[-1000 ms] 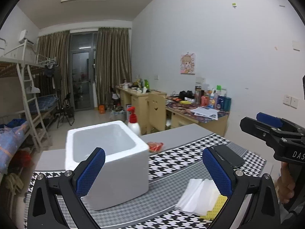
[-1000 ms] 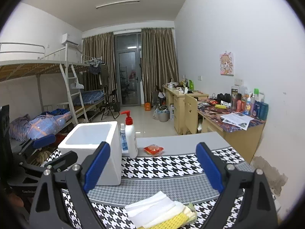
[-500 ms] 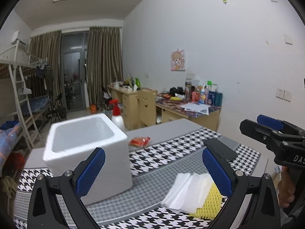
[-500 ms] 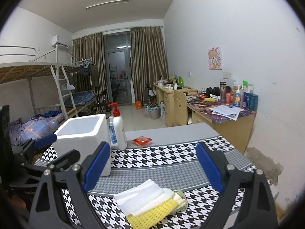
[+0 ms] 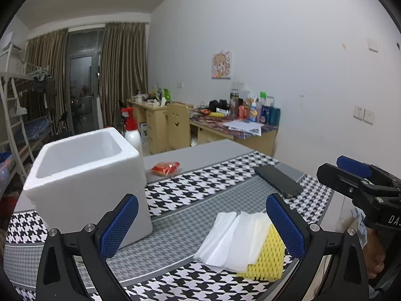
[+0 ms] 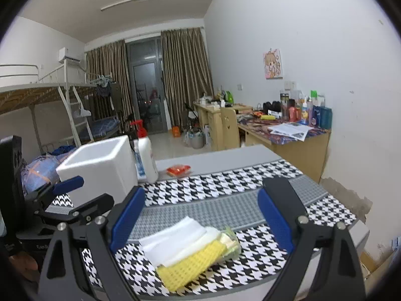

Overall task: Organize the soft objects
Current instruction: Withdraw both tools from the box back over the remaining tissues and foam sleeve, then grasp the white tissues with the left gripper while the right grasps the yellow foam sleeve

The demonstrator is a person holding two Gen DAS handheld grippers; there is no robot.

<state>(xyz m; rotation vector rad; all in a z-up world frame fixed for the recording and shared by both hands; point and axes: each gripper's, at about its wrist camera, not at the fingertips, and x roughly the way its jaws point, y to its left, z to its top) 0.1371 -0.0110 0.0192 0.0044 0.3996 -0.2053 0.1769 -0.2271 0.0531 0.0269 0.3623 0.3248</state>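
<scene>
A fanned stack of soft white cloths [image 5: 231, 242] with a yellow mesh sponge [image 5: 268, 258] at its end lies on the houndstooth table mat; it also shows in the right wrist view [image 6: 175, 243], with the sponge [image 6: 193, 266] nearest me. An open white foam box [image 5: 85, 173] stands at the left, also seen in the right wrist view [image 6: 100, 168]. My left gripper [image 5: 200, 225] is open and empty, above the mat between box and cloths. My right gripper [image 6: 200, 218] is open and empty, just above the cloths.
A white pump bottle with a red top [image 6: 145, 155] stands beside the box. A red snack packet [image 5: 165, 168] lies behind on the grey table. A black phone [image 5: 278, 180] lies at the right. The table's front edge [image 6: 225, 291] is close.
Both grippers have tilted down and moved nearer the cloth stack, which now sits larger and higher between the right fingers. Both stayed open.
</scene>
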